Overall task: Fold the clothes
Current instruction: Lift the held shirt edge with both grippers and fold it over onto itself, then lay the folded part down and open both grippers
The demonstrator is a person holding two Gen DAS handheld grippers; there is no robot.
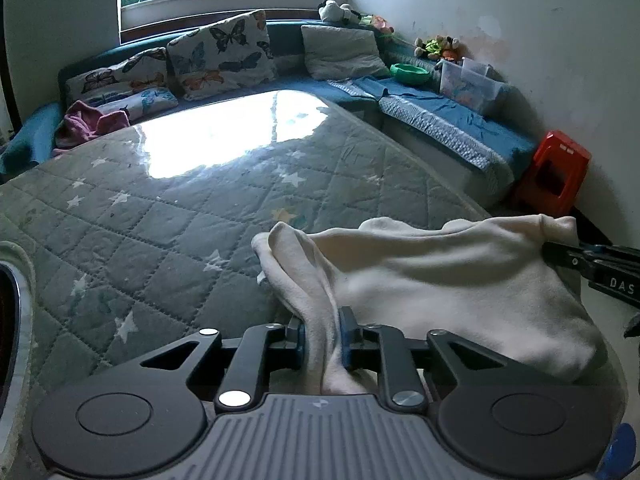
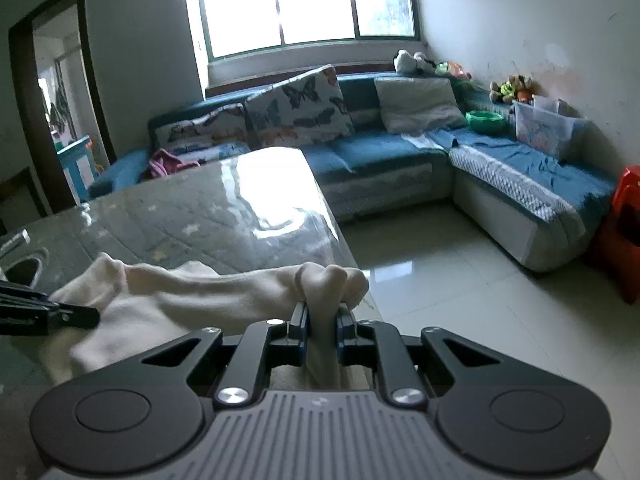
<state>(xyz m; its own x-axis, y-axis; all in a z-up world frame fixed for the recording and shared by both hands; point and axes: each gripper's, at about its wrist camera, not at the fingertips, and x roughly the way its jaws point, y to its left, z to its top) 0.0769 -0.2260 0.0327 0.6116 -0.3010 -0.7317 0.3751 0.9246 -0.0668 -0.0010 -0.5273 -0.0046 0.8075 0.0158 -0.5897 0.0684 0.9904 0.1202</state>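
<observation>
A cream garment [image 1: 440, 280] hangs stretched between my two grippers over the near right corner of a table [image 1: 160, 220] that has a grey star-quilted cover under glossy glass. My left gripper [image 1: 323, 320] is shut on a bunched fold at the garment's left end. The right gripper's tip [image 1: 560, 254] pinches its far right end. In the right wrist view my right gripper [image 2: 323, 312] is shut on a gathered wad of the cream garment [image 2: 200, 288], and the left gripper [image 2: 80, 316] reaches in from the left edge. The table [image 2: 180, 216] lies beyond.
A blue L-shaped sofa [image 2: 380, 152] with butterfly pillows [image 2: 300, 108] runs behind and right of the table. On it lie a pink cloth [image 1: 92, 122], a green bowl [image 1: 410, 72] and a clear plastic box [image 1: 468, 84]. A red stool [image 1: 554, 176] stands by the wall, beside pale tiled floor [image 2: 460, 280].
</observation>
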